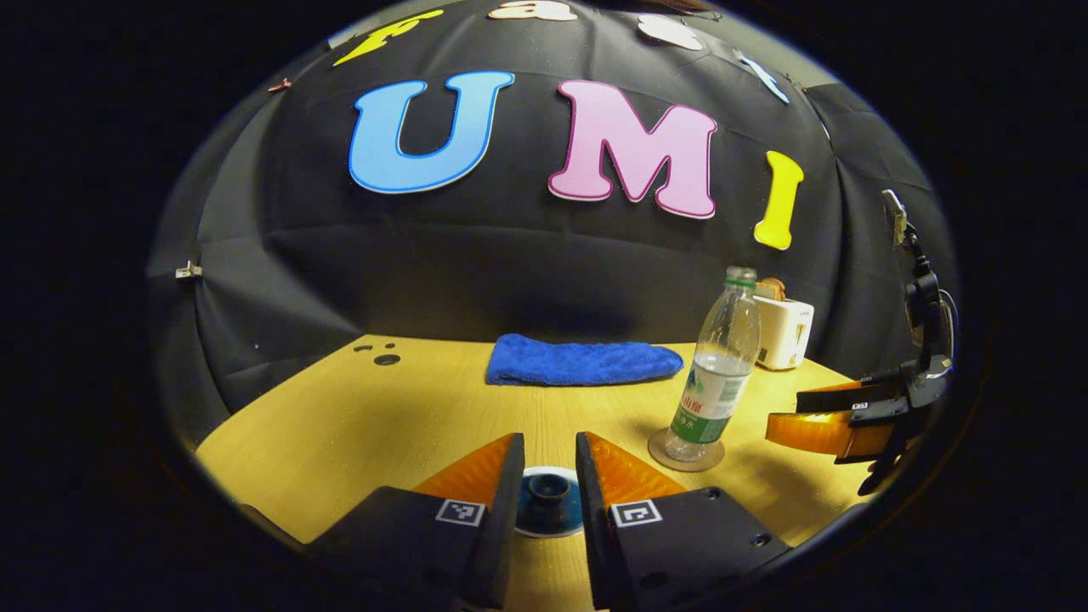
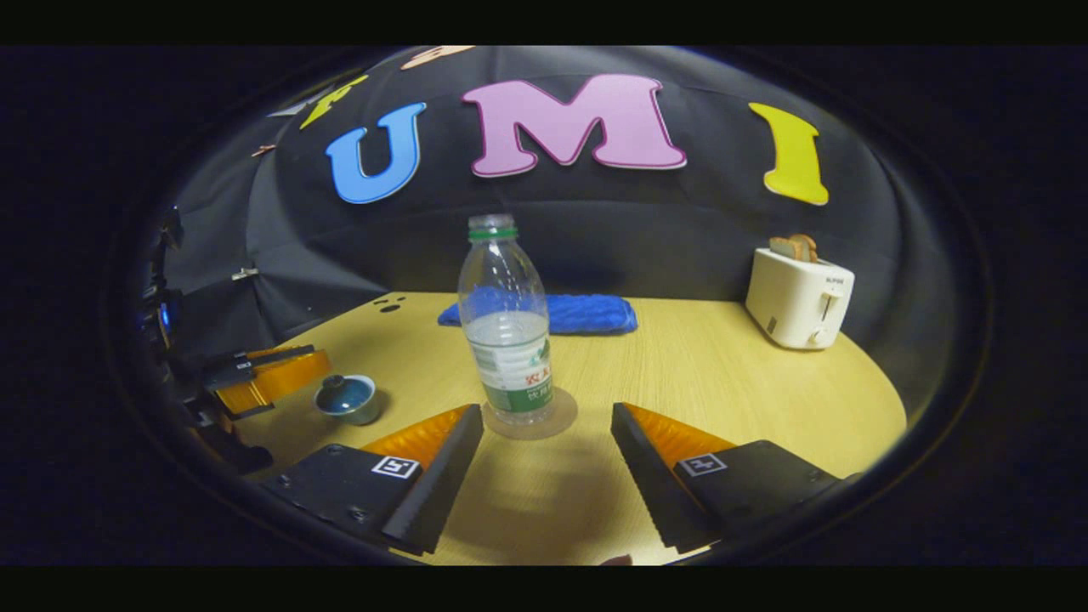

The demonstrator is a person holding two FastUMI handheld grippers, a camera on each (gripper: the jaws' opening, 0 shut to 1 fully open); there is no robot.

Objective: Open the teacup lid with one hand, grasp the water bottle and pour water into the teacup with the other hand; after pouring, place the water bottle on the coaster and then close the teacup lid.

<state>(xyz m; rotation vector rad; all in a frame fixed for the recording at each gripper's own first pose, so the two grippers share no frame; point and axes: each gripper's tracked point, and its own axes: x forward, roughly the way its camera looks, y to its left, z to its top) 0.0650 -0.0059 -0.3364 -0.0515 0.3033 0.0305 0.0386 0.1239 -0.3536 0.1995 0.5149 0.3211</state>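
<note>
The left gripper [image 1: 548, 489] has its fingers spread either side of the teacup lid [image 1: 545, 490], knob centred; squeeze squarely on it. The right gripper [image 2: 544, 455] gapes near the water bottle [image 2: 507, 327], which stands on the coaster [image 2: 557, 416].

Left tool [image 1: 548, 463] astride teacup lid [image 1: 545, 493]

Clear glossy plastic water bottle [image 2: 507, 327], fluffy blue cloth [image 1: 581, 360], matt wood-grain table [image 2: 722, 374], glazed teacup [image 2: 348, 398].

A pale wooden table [image 2: 722, 382] (dimly lit) stands against black cloth wall [image 2: 697, 229].
</note>
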